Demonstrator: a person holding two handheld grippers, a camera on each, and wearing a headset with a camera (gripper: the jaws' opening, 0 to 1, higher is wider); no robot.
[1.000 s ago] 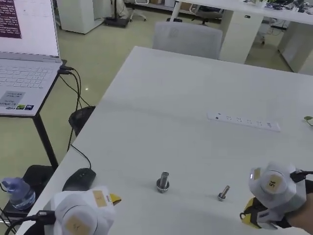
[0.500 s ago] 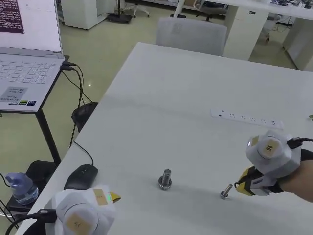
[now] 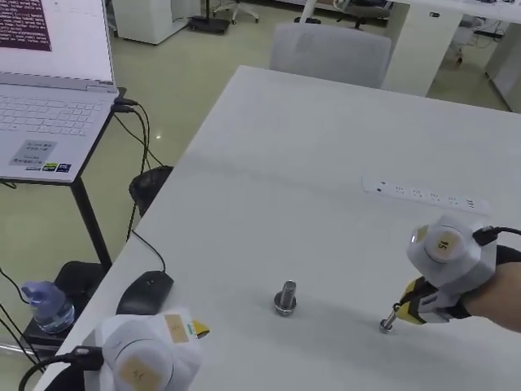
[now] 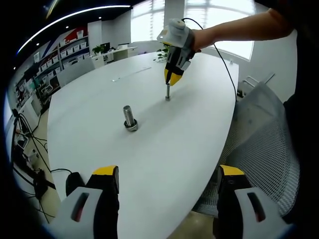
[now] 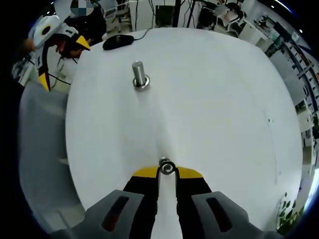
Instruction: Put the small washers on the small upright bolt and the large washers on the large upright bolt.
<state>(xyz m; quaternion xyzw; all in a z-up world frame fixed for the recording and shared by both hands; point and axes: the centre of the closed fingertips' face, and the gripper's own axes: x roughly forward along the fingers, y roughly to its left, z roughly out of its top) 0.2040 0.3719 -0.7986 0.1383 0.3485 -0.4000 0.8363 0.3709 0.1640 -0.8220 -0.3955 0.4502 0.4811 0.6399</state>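
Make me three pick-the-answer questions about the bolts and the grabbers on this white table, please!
1. Where are the yellow tips of the right gripper?
A) right at the small silver metal bolt
B) far away across the table
C) under the table

2. How many upright bolts stand on the white table?
A) one
B) two
C) four

3. How do the jaws of the left gripper stand?
A) clamped on a bolt
B) wide apart, holding nothing
C) shut tight

Answers:
1 A: the right gripper view shows its tips on either side of the small bolt.
2 B: there is the small one and the large silver metal bolt.
3 B: the left gripper view shows a broad gap between them.
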